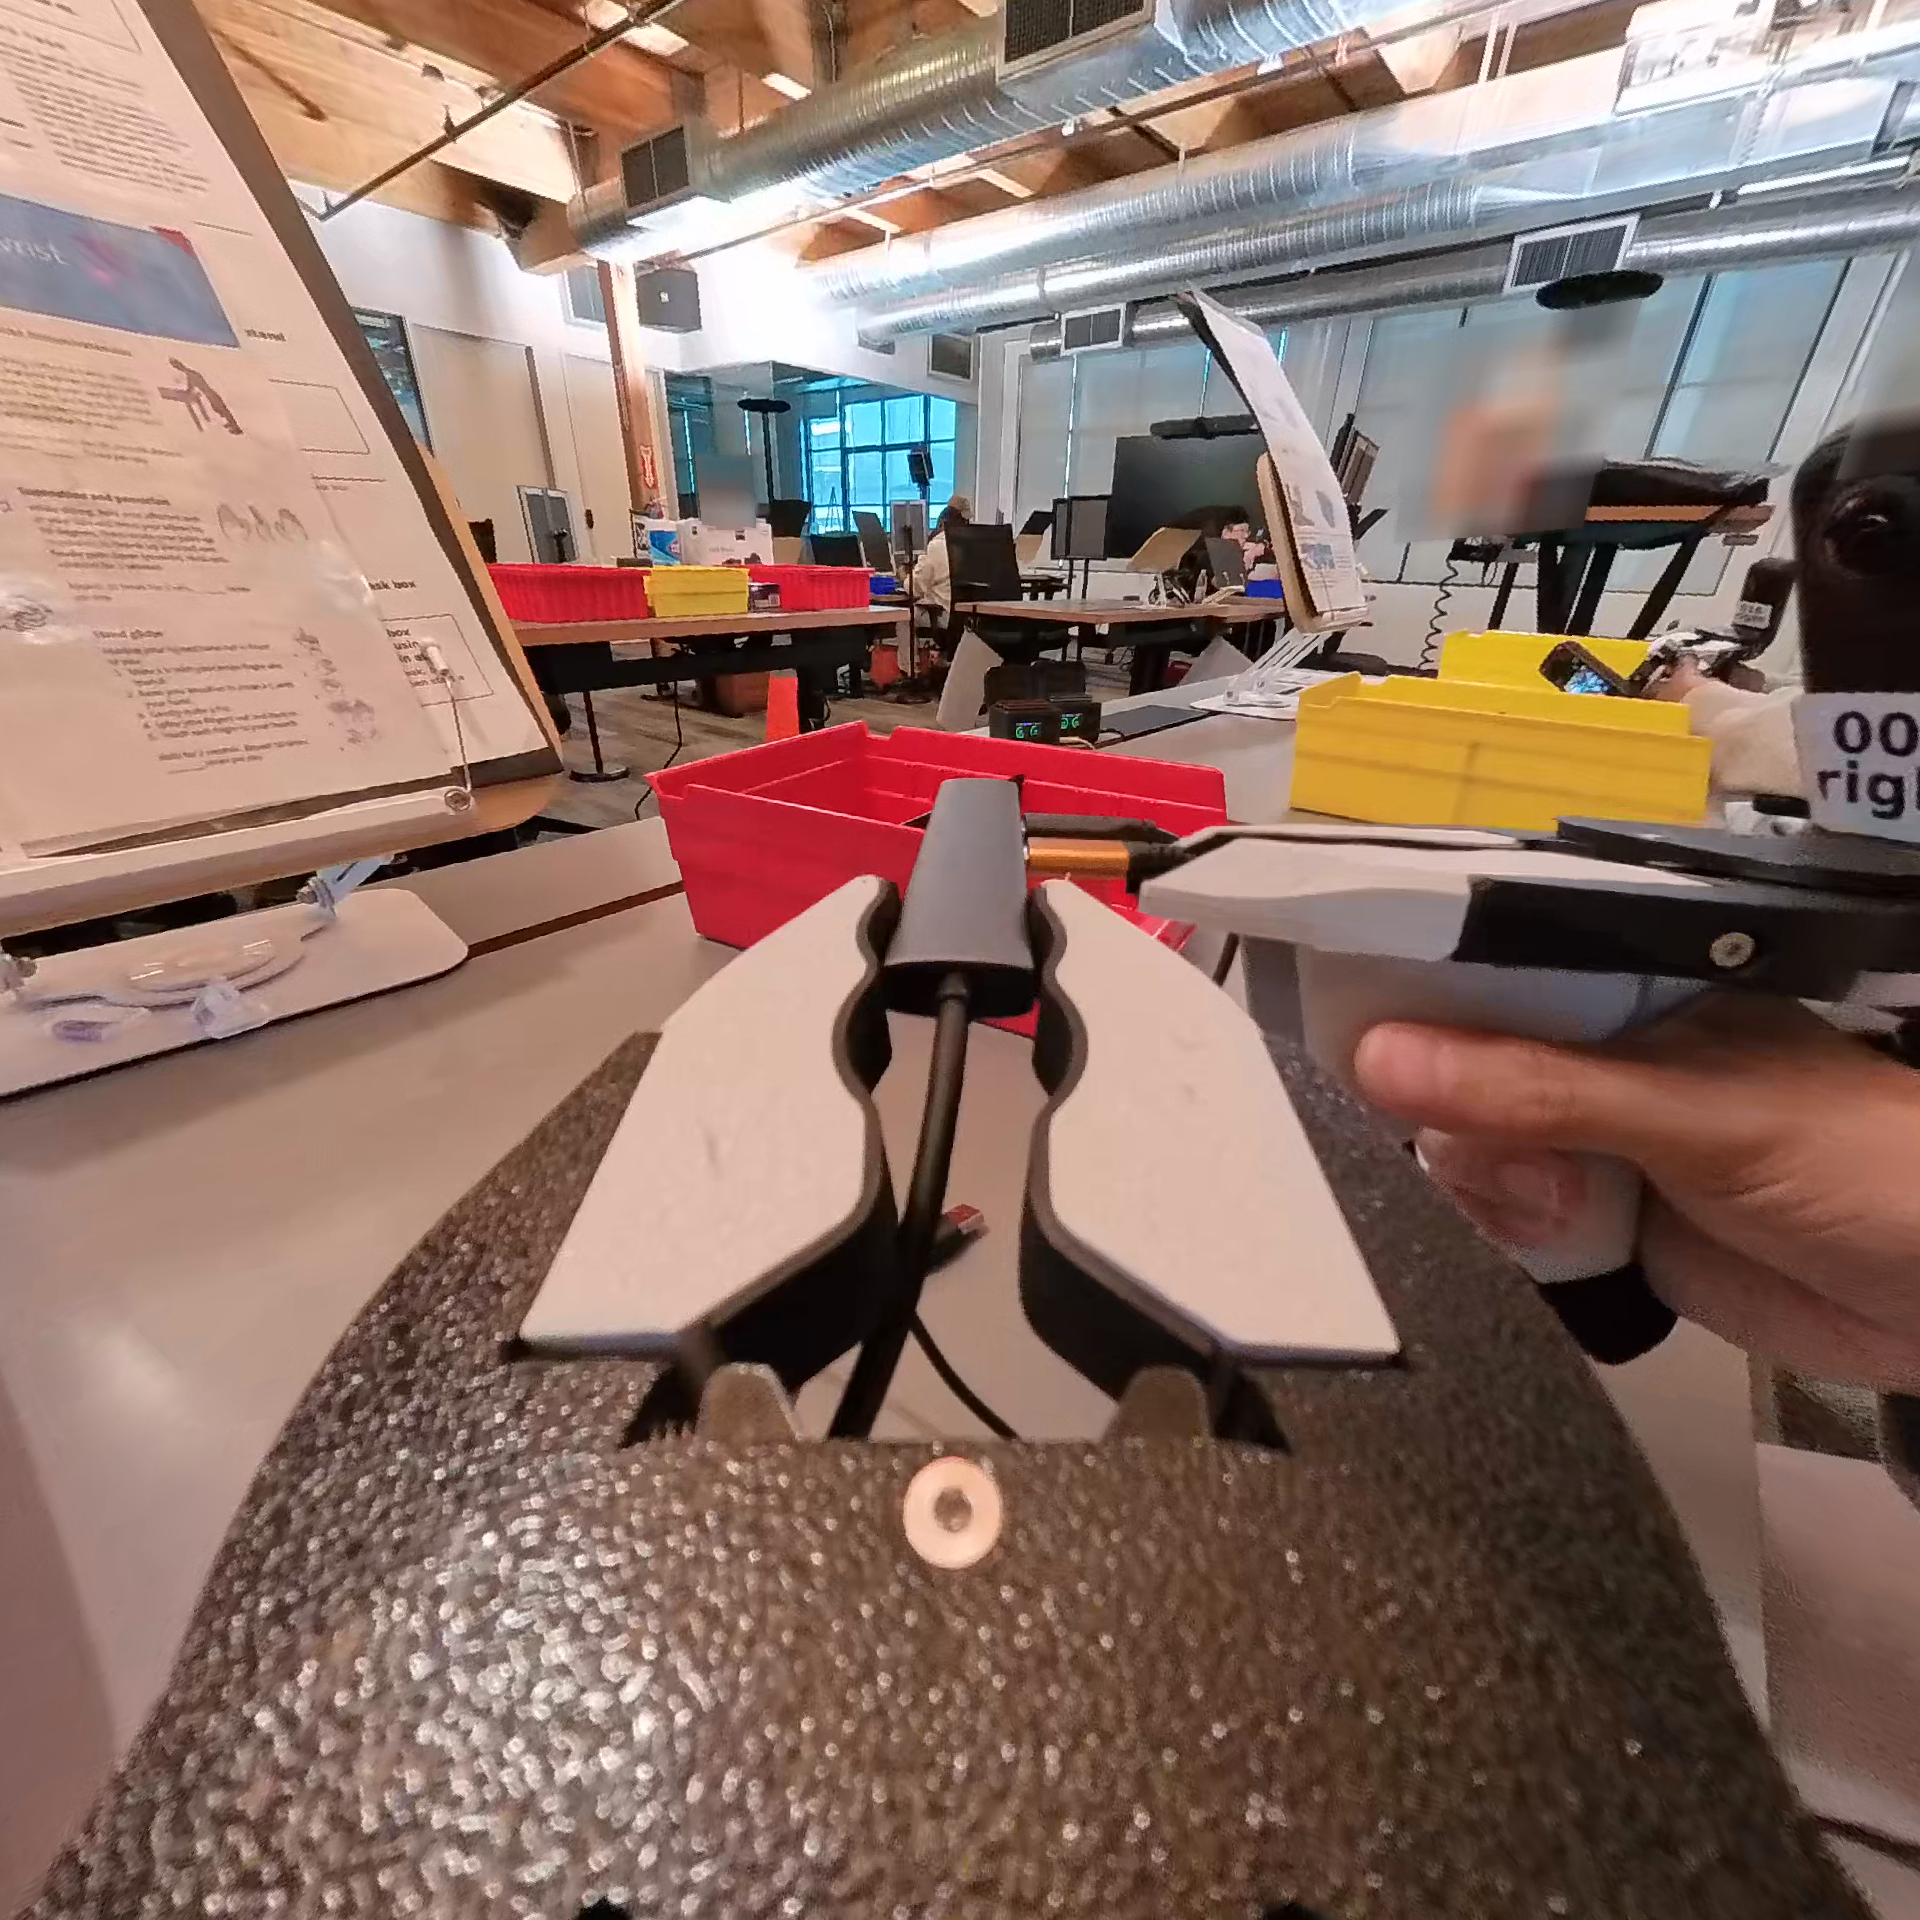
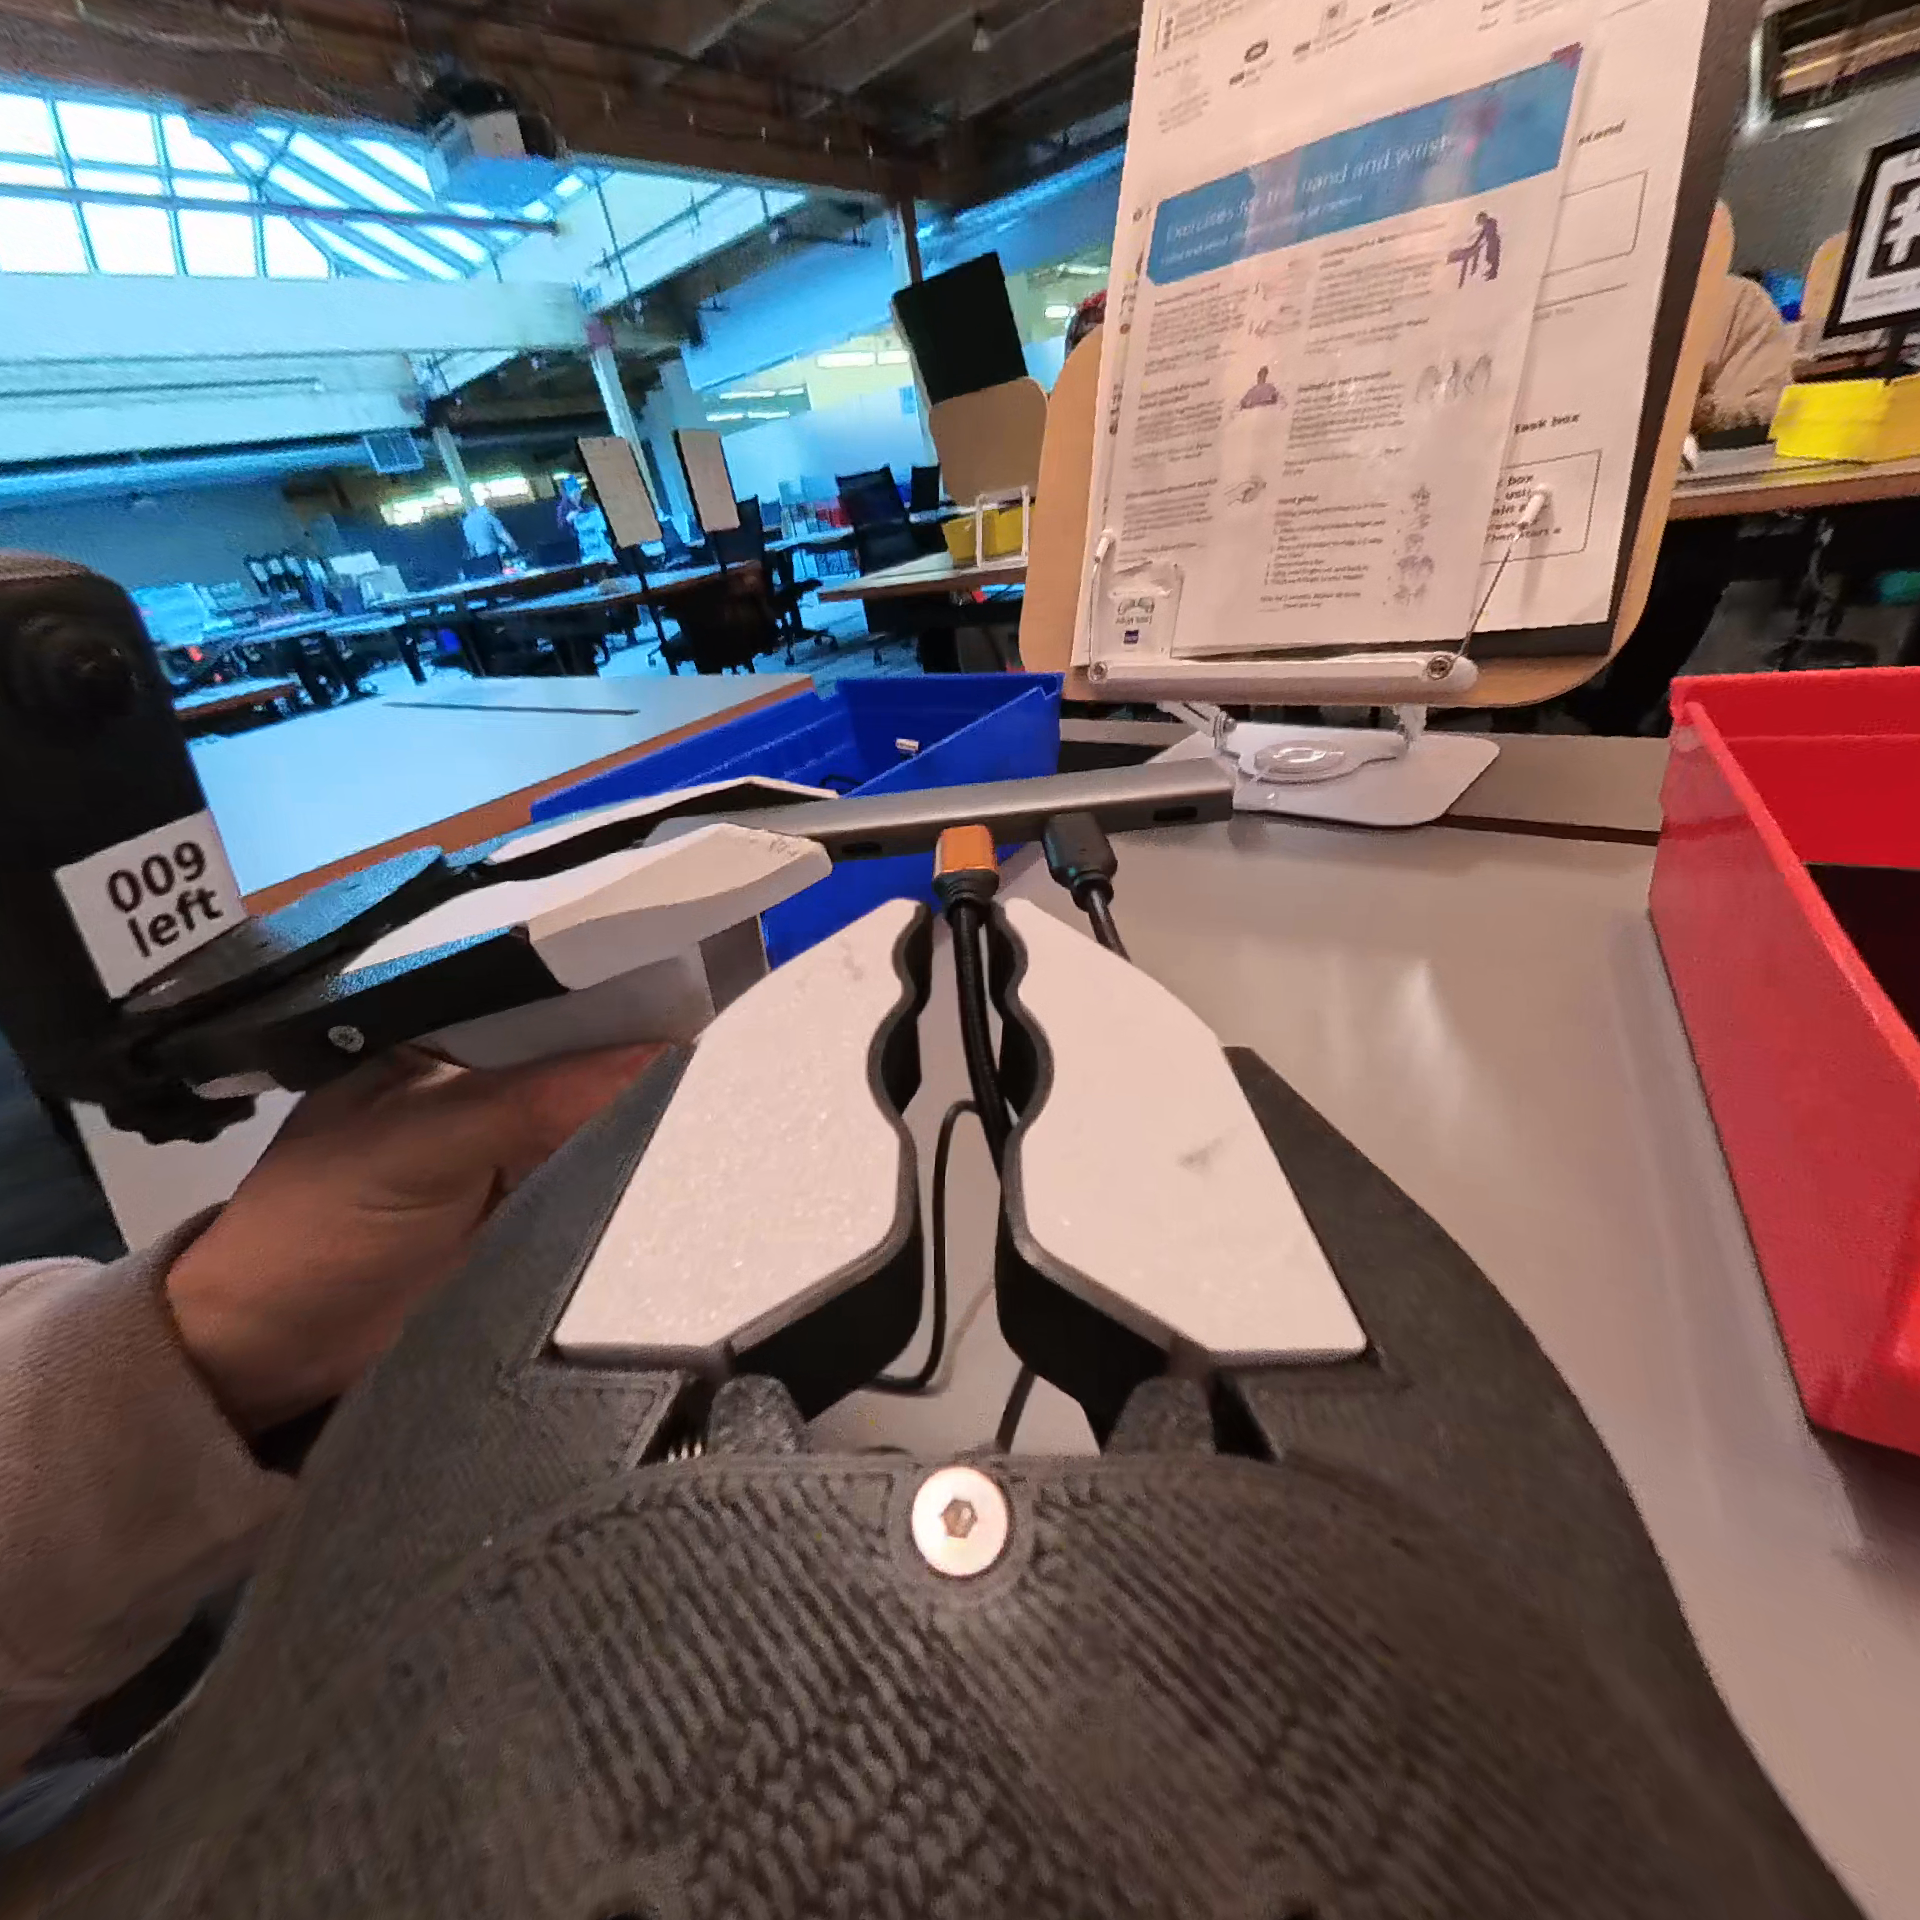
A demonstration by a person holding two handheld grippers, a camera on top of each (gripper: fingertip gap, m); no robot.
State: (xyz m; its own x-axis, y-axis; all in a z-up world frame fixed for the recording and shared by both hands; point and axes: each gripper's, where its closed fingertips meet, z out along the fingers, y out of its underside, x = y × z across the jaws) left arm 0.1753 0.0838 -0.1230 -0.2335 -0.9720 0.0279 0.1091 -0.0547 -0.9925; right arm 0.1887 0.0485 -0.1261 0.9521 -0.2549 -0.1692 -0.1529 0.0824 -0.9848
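My left gripper (image 1: 961, 916) is shut on one end of a slim dark grey USB hub (image 1: 966, 862) and holds it above the grey table (image 1: 312, 1122). The hub's own black cable (image 1: 935, 1101) runs back between the fingers. My right gripper (image 2: 961, 920) is shut on a black braided cable (image 2: 971, 997) just behind its orange plug (image 2: 964, 857), which sits in the hub's side (image 2: 1122, 800). A second black plug (image 2: 1081, 847) sits in the hub beside it. The right gripper (image 1: 1158, 878) reaches in from the right, and the left gripper (image 2: 774, 831) from the left.
A red bin (image 1: 810, 831) stands just behind the hub, also at the right edge (image 2: 1766, 935). A yellow bin (image 1: 1496, 758) is at the back right and a blue bin (image 2: 935, 738) is beyond the hub. A document stand (image 1: 208, 520) with printed sheets stands on the table. The grippers' ends are close to 5 cm from one another.
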